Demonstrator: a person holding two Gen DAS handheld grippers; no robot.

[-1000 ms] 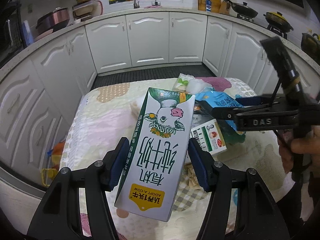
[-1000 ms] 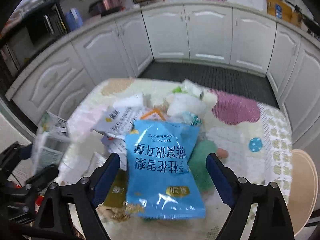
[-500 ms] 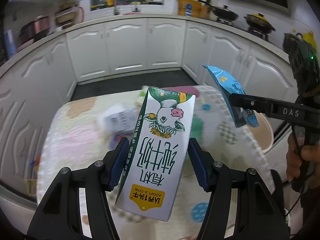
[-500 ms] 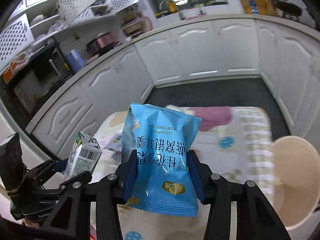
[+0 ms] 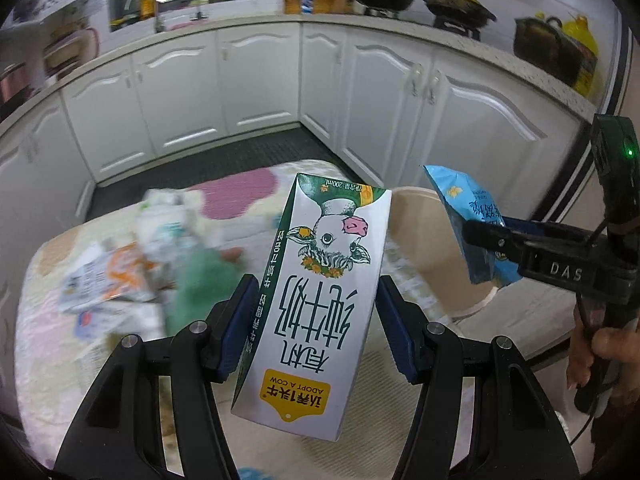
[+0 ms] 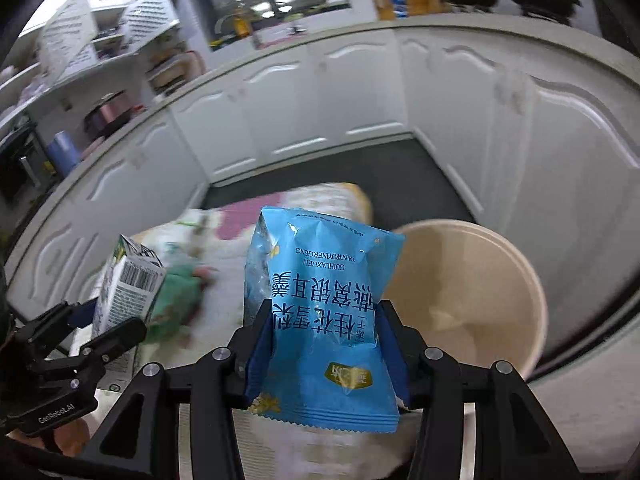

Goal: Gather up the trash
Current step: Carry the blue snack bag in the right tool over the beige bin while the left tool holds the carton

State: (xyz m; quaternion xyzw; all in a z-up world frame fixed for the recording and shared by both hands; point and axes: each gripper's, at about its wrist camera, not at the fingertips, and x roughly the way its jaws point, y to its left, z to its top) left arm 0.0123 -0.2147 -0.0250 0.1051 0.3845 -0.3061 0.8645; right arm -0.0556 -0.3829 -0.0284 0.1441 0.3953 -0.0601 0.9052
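Blue plastic crinkled between the pads of the right gripper (image 6: 322, 354), which pinched a snack packet (image 6: 320, 312) by its lower half, the upper half standing free just beside the rim of the beige bin (image 6: 500, 248). That bin stood off the edge of the surface (image 6: 224, 264), with pale scraps already at its bottom. The left gripper (image 5: 316, 320) clamped a white milk carton (image 5: 320, 280) printed with a cow, held tilted and on the surface side of the bin, not yet over the opening. More litter lay on the patterned cloth farther from the bin: a green wrapper (image 5: 200, 280), crumpled white paper (image 5: 168, 220) and an orange-and-white sachet (image 5: 108, 276), all blurred.

As a judgement, the risk lay in the release. The packet was light and limp, so if let go before it was truly over the opening it could flutter onto the rim or the floor. The carton was held by its smooth sides and could slide out if the squeeze eased too early. Both grippers were heading for the same mouth, close together, so one could knock the other's load, or the bin itself could be nudged and tipped.
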